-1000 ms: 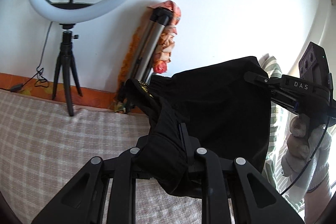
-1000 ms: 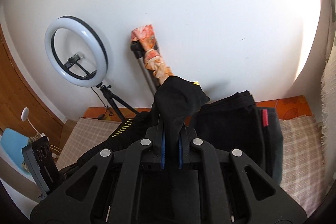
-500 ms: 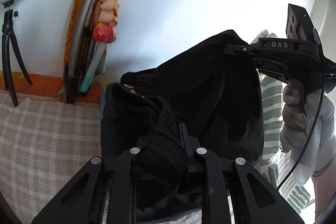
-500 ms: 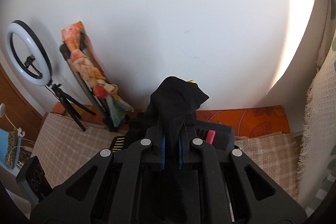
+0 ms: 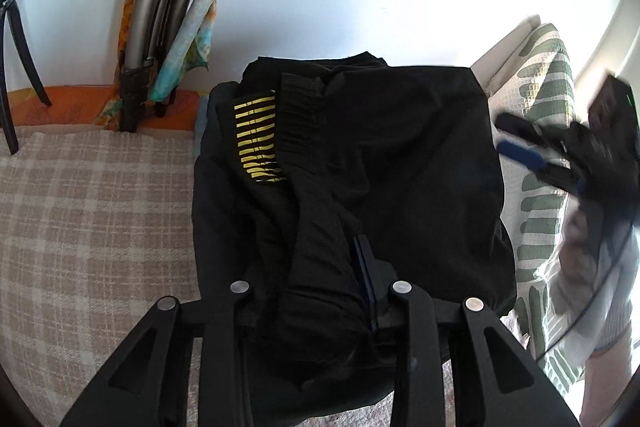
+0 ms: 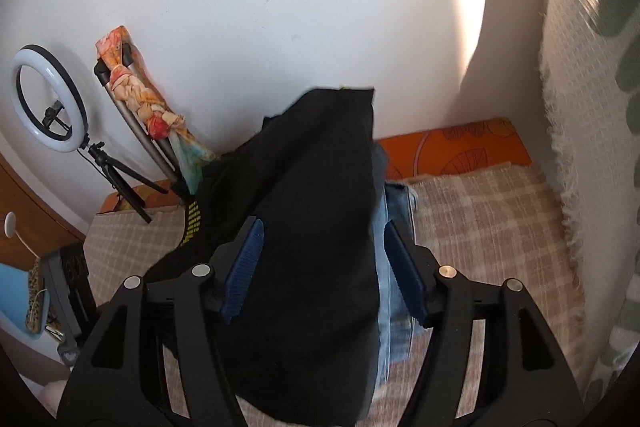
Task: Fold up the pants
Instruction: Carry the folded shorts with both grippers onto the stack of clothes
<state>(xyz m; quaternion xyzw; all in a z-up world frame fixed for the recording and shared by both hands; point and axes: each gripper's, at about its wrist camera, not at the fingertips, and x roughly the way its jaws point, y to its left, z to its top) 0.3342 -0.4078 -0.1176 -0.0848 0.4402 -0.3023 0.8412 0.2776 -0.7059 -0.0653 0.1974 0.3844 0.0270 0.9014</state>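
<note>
Slippage is the main risk here: the black pants (image 5: 400, 155) lie folded in a thick bundle on the checked blanket (image 5: 92, 195), and only one side is held. The left gripper (image 5: 320, 291) pinches a bunched ridge of the cloth near the front edge, its jaws pressed in on the fabric. If it pulls up or back from this pose, the top layer would likely drag and the fold would open or skew. The yellow-striped waistband (image 5: 256, 139) shows on the left part of the bundle, a sign that the layers do not sit quite square, so a tug could worsen that.

The right gripper (image 6: 320, 267) has its jaws spread wide, and its blue pads (image 6: 244, 267) stand on either side of the black cloth without clamping it. In the left view it appears blurred, off to the right of the pants. Blue jeans (image 6: 390, 267) lie just under the pants on the right side, so a careless close could catch both garments.

The left gripper points forward and slightly down over the bundle; the right one is tilted down toward the blanket.
</note>
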